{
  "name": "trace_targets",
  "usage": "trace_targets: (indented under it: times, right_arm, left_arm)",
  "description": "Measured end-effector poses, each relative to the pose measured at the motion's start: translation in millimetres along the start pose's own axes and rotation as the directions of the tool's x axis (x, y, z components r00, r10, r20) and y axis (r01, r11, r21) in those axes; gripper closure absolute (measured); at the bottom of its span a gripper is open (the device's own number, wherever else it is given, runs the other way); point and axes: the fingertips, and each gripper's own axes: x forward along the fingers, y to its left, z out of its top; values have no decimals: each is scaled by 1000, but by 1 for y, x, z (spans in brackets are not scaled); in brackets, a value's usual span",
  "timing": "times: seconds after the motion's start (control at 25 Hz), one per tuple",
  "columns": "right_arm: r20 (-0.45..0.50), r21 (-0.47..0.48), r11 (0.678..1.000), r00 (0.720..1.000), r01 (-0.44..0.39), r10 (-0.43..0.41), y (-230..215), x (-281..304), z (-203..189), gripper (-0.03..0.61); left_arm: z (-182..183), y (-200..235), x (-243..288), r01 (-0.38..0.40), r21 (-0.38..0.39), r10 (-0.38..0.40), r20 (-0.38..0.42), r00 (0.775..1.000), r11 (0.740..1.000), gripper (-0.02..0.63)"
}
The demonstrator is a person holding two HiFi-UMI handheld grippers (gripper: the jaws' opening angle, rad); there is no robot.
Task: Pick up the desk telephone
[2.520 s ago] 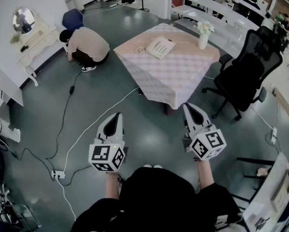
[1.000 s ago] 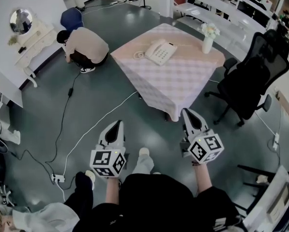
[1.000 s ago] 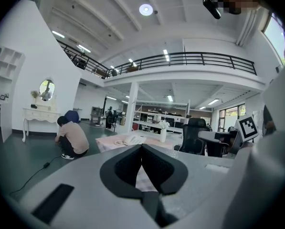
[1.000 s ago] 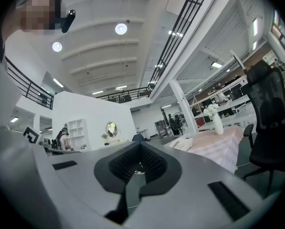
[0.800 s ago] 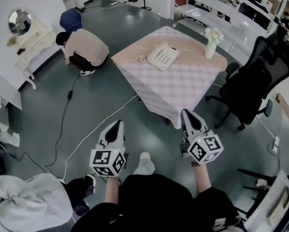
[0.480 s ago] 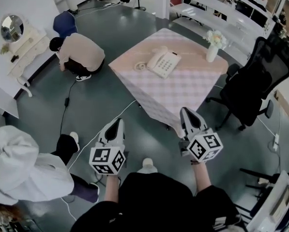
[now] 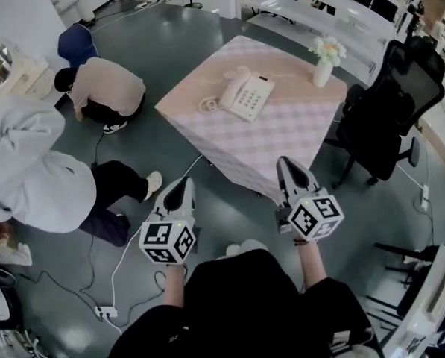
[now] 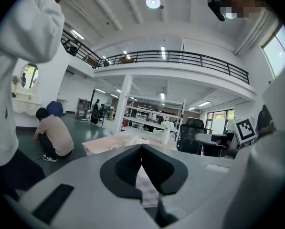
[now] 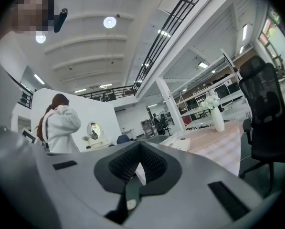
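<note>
Floor left of the table (image 7: 282, 136) now has a person in white (image 7: 36, 177). Closed and empty, left gripper (image 7: 182, 186) and right gripper (image 7: 287, 166) came nearer it

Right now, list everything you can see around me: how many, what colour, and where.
desk telephone: one, off-white, on the table
table: one, pink checked cloth, ahead of both grippers
vase: one, white with pale flowers, table's far right corner
office chair: one, black, right of the table
crouching person: one, beige top, floor left of the table
second person: one, white hooded top, far left
power strip: one, white, floor at lower left
left gripper: grey, shut, empty, short of the table
right gripper: grey, shut, empty, short of the table
</note>
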Motion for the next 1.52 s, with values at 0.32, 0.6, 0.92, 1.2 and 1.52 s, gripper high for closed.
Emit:
trace_targets:
  times: [0.32, 0.6, 0.92, 1.2, 1.52]
  right_arm:
    - [-21, 12, 999, 998, 53, -52, -18, 28, -2, 586]
    - [-26, 60, 993, 994, 104, -103, -56, 75, -12, 584]
    - [-60, 124, 977, 984, 175, -169, -101, 138, -11, 584]
    - [-81, 153, 964, 975, 215, -205, -138, 185, -6, 584]
    - [-85, 188, 950, 968, 249, -237, -170, 221, -2, 584]
  left_arm:
    - [-2, 13, 40, 40, -25, -41, -27, 999, 999, 614]
    - [-4, 37, 97, 47, -37, -49, -53, 997, 998, 614]
    - [13, 61, 179, 72, -40, -76, -94, 993, 997, 615]
    - [23, 80, 244, 89, -43, -94, -128, 987, 995, 614]
    - [26, 83, 308, 145, -47, -151, -169, 974, 988, 614]
